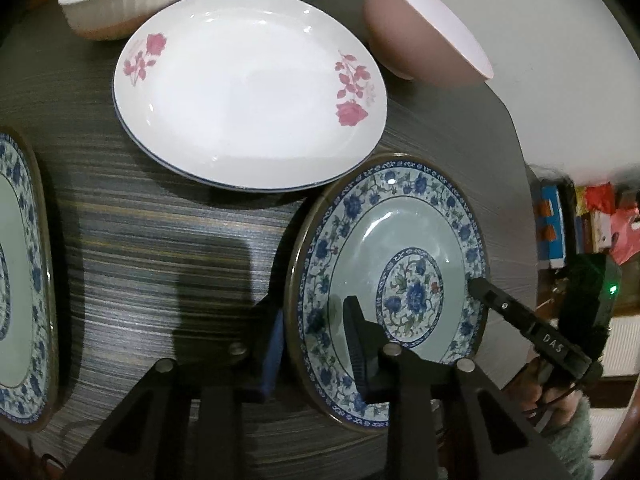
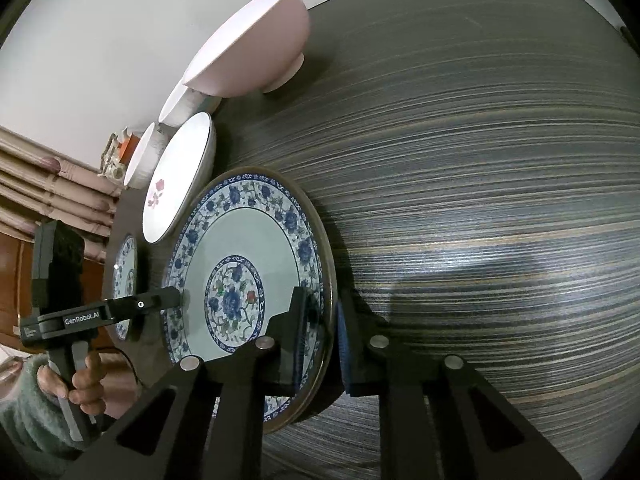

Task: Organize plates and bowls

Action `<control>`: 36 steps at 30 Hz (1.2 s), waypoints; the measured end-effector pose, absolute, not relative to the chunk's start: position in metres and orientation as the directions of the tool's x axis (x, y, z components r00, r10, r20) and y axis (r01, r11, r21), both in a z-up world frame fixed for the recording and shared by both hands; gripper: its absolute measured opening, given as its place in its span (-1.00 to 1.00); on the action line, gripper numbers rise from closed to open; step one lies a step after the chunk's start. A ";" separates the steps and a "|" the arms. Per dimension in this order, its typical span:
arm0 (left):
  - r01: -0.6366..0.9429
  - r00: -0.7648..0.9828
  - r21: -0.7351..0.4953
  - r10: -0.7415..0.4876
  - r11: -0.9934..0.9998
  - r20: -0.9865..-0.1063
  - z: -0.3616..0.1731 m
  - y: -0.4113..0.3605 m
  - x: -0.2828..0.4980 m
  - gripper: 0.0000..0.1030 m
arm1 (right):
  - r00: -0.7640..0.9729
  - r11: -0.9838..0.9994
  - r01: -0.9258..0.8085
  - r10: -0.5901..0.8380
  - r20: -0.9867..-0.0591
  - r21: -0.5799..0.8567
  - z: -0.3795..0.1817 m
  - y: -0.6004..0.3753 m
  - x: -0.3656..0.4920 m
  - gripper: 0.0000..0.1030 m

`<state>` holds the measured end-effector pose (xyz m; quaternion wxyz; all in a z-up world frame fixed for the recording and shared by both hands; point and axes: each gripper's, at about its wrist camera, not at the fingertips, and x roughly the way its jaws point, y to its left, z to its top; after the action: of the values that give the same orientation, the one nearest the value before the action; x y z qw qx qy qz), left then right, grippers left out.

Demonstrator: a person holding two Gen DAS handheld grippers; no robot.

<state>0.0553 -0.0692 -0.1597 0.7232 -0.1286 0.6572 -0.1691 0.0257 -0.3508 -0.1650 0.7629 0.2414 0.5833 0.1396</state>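
Both sides clamped on one glossy round blue-floral plate (image 1: 400,256) on the streaky dark woodgrain surface (image 1: 160,248): left hand-held gripper (image 1: 316,344) and right hand-held gripper (image 2: 320,344) pinch opposite rims.

Two matte black, angular two-finger grippers are seen: the left gripper (image 1: 316,344) with blue ribbed pads and round silver screws, the right gripper (image 2: 320,344) alike. White lettering, a green light and a fuzzy grey-green sleeve (image 2: 24,420) are visible.

Left gripper (image 1: 316,344) angled steeply down, jaws nearly closed, right gripper (image 2: 320,344) likewise, jaws pinched tight
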 end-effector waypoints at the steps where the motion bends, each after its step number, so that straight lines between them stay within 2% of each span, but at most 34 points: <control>1: 0.079 0.081 -0.404 -0.410 0.911 -0.909 -0.159 -0.069 0.055 -0.47 | 0.281 0.851 0.063 0.487 -0.827 0.522 -0.165 -0.350 0.026 -0.72; 24: 0.076 0.141 -0.429 -0.436 0.900 -0.889 -0.127 -0.041 0.041 -0.48 | 0.343 0.868 0.036 0.455 -0.822 0.496 -0.122 -0.323 0.006 -0.72; 36: 0.000 0.264 -0.410 -0.395 0.912 -0.880 -0.085 0.050 0.045 -0.48 | 0.372 0.860 -0.074 0.494 -0.786 0.506 -0.083 -0.249 0.032 -0.72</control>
<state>0.0449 0.0503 -0.0848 0.7775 -0.1666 0.5930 -0.1269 0.0321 -0.2490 -0.0828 0.8045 0.1975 0.5316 0.1766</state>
